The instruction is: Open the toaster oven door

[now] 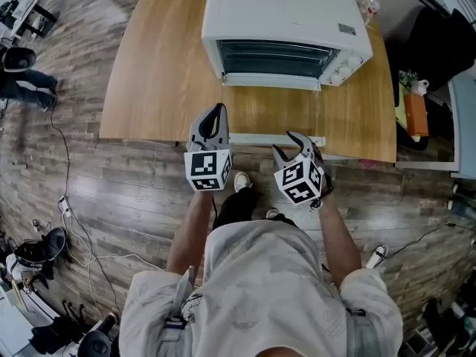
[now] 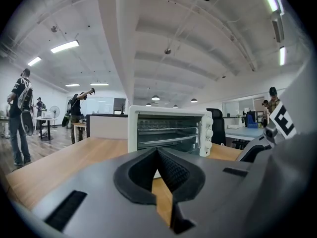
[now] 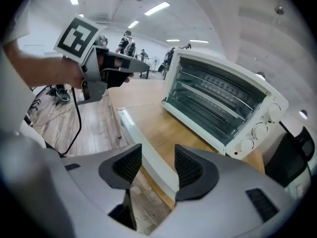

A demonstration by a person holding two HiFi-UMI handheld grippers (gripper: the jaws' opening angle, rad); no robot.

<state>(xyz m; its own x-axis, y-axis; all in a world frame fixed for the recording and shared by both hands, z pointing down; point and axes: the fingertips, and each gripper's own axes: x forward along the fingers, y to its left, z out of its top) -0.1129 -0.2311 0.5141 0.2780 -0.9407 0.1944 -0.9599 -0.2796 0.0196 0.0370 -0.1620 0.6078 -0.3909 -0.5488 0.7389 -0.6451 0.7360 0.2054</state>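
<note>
A white toaster oven [image 1: 286, 32] stands at the back of the wooden table [image 1: 160, 80], its glass door [image 1: 274, 58] closed and facing me. The left gripper view shows the oven [image 2: 168, 131] straight ahead; in the right gripper view the oven [image 3: 223, 113] lies ahead to the right. Both grippers hover at the table's near edge, well short of the oven. My left gripper [image 1: 217, 112] [image 2: 158, 155] is shut with nothing between its pads. My right gripper [image 1: 290, 146] [image 3: 157, 165] is open and empty.
A white strip [image 1: 275, 138] [image 3: 143, 148] runs along the table's near edge under the grippers. A bottle [image 1: 372, 4] stands behind the oven at the right. Cables [image 1: 71, 207] cross the wooden floor on the left. People [image 2: 20, 115] stand far off.
</note>
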